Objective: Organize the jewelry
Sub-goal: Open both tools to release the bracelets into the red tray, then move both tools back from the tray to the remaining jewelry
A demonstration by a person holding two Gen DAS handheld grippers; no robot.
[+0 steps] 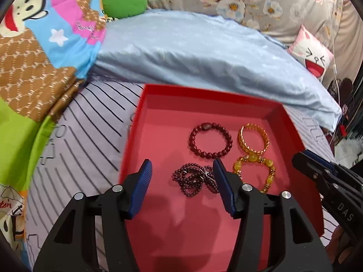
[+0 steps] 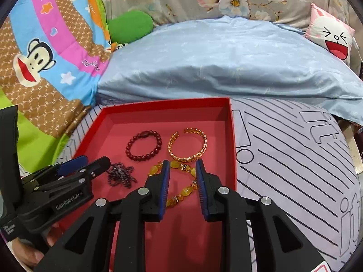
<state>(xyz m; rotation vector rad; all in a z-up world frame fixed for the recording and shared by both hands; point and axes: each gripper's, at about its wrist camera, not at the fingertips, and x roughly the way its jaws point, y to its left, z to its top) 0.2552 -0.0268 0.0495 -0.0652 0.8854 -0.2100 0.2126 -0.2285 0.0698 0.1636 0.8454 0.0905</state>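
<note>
Four bracelets already lie in the red box, so little seems left. The left gripper, spread and empty, hovers over the dark garnet strand; the right gripper, also spread, straddles the yellow bead bracelet.

The right tool covers part of the yellow bead bracelet, so its loop shows only in pieces between and below the blue pads. From the left side, the left tool hides the near right edge of the dark bead tangle, and how many strands are in that knot is too fine to tell. The red tray loses its near wall under both tools. The cartoon pillow is cut off by the lens edge, and the small print on the striped sheet blurs out.
</note>
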